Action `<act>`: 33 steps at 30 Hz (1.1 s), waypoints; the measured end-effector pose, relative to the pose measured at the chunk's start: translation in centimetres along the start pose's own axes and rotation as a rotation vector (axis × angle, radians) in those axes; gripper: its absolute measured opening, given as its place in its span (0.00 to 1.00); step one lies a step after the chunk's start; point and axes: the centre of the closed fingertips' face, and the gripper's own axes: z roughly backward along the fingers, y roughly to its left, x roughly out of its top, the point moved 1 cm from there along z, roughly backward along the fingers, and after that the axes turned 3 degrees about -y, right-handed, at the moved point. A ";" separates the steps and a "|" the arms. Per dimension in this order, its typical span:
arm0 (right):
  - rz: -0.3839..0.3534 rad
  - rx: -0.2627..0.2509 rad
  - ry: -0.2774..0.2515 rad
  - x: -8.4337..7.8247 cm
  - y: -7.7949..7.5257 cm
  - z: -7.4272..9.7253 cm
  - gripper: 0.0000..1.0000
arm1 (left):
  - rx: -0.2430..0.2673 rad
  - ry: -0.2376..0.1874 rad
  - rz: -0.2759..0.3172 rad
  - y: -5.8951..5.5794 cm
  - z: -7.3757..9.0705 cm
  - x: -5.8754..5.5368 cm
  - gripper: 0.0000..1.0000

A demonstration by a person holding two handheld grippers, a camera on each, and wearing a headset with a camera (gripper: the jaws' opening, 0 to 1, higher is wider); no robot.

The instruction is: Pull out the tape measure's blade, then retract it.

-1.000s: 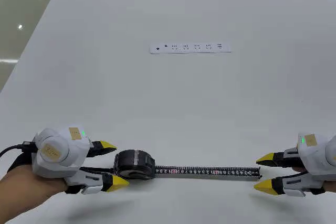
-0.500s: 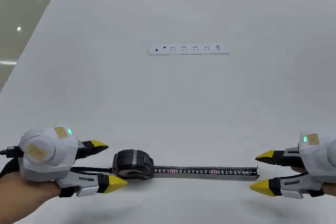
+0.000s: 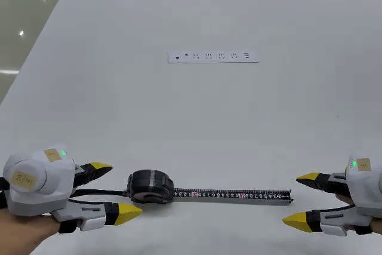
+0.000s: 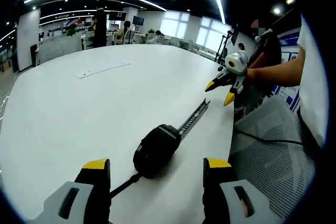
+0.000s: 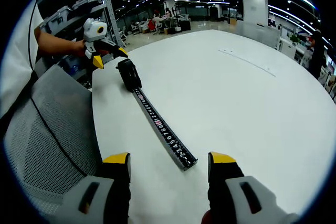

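Tape measure blade [image 5: 161,127] — white scale numerals, single digits in sequence

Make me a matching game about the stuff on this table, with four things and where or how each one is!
Things:
1. tape measure case
2. blade
3. power strip
4. right gripper

Clues:
A. white, far across the table
B. open, facing the blade's free end
C. black, lying just ahead of the left gripper
D. pulled out, lying flat in a straight line

Pairs: 1-C, 2-D, 3-A, 4-B
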 end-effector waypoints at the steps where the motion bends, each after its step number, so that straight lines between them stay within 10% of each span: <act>1: -0.001 -0.004 0.002 0.0 0.1 0.1 0.60 | 0.007 -0.001 0.001 0.0 0.1 0.0 0.70; 33: -0.110 -0.107 -0.058 0.9 1.7 2.2 0.81 | 0.107 -0.041 0.160 -0.6 4.5 -2.5 0.85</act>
